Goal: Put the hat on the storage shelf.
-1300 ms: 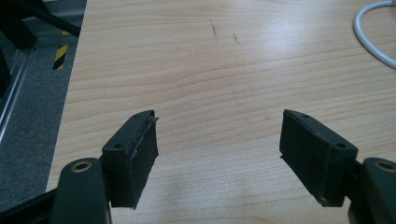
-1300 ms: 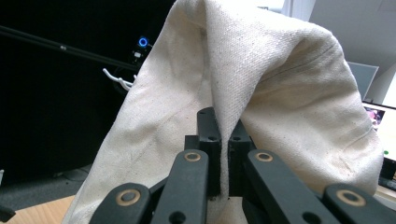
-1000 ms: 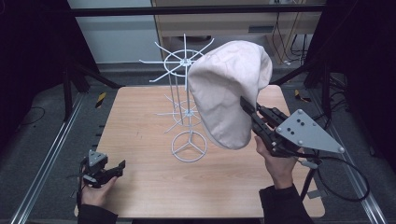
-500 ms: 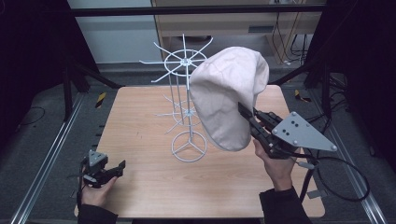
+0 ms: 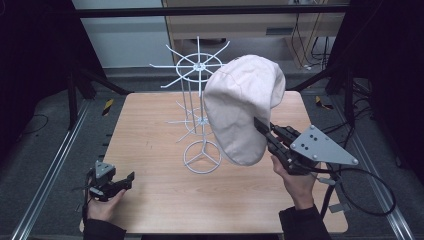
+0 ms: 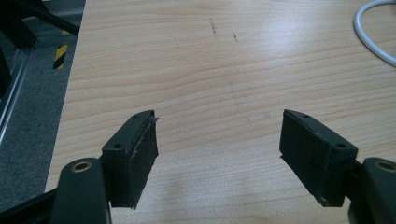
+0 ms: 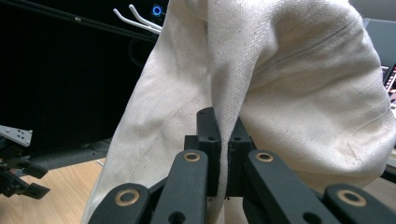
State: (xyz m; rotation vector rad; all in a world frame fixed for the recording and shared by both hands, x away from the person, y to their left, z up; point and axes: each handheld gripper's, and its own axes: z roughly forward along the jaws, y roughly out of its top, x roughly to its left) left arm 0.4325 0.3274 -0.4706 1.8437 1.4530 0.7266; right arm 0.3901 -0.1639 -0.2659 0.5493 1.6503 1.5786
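Right gripper view shows the right gripper (image 7: 223, 154) pinching only a thin fold of the cream cap (image 7: 299, 88), which hangs up and ahead of its jaws, beside the white wire rack (image 5: 199, 115). That slim bite could slip, or the cloth could snag a prong and tip the rack. Well off to its left, the left gripper (image 6: 219, 154) rests spread and empty on the table (image 6: 210, 70).

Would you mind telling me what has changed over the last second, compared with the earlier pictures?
The right gripper, shut on the beige hat throughout, has carried it slightly left and down, toward the white wire rack. Nothing was taken hold of or let go. The left gripper stayed open and low at the table's near left corner, and the rack did not move.
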